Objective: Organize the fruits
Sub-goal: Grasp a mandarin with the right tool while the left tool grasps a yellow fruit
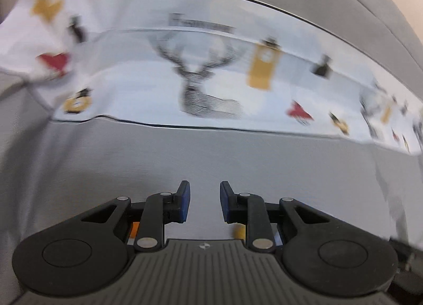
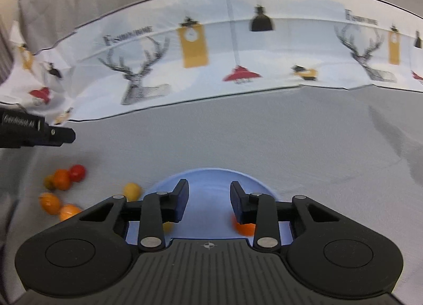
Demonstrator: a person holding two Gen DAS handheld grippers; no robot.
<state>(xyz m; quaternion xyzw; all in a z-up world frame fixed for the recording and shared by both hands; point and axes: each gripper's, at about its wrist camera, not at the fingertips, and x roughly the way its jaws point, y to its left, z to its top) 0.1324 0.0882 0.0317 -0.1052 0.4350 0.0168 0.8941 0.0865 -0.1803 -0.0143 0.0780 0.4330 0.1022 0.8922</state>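
In the right wrist view my right gripper (image 2: 209, 200) is open and empty above a light blue plate (image 2: 211, 176). An orange fruit (image 2: 244, 228) and a yellow fruit (image 2: 168, 226) lie on the plate, partly hidden by the fingers. Left of the plate, on the grey cloth, lie a yellow fruit (image 2: 131, 190), a red fruit (image 2: 77, 172) and several orange fruits (image 2: 61, 179). In the left wrist view my left gripper (image 1: 205, 200) is open and empty above the grey cloth; bits of orange fruit (image 1: 240, 231) show under its fingers. The left gripper's body (image 2: 34, 130) shows at the left edge of the right wrist view.
A white cloth printed with deer, lamps and clocks (image 2: 211, 54) lies across the far side of the grey table cover (image 2: 264, 133); it also shows in the left wrist view (image 1: 201, 75). The left wrist view is blurred.
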